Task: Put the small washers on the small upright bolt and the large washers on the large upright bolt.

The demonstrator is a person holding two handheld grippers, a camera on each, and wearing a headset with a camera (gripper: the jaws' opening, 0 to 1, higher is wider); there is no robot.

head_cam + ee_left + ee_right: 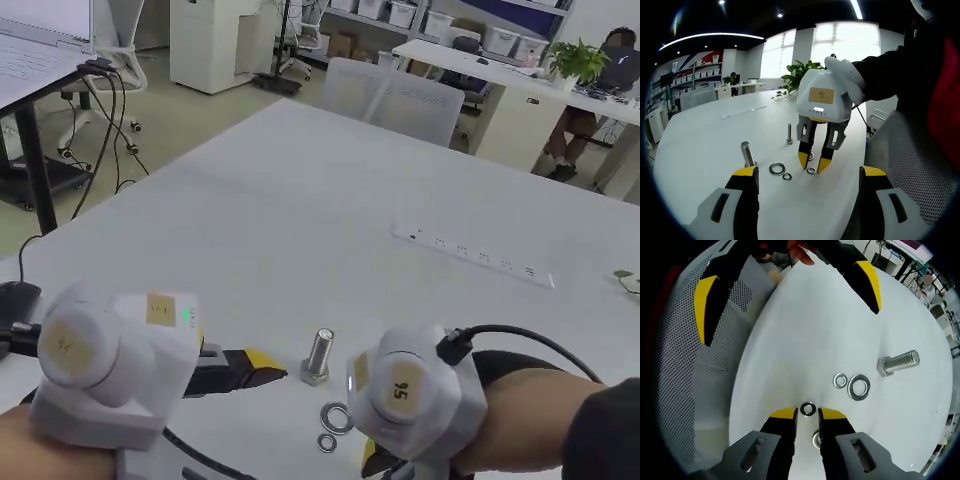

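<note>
The left gripper (809, 171) hovers, jaws wide apart, left of the large upright bolt (318, 355), with a large washer (336, 417) and a spare small washer (327, 442) flat beside it. Further right, the right gripper (808, 416), jaws narrowly apart, straddles a small washer (808, 409); thin and flat on the table (300, 220), it could slip from the closing tips

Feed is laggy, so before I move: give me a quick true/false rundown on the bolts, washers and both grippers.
1. The large bolt stands upright with no washer on it. True.
2. The left gripper is shut. False: its jaws are spread wide.
3. A small washer lies on the table at the right gripper's tips. True.
4. The large washer sits on the small bolt. False: it lies flat on the table near the large bolt.
</note>
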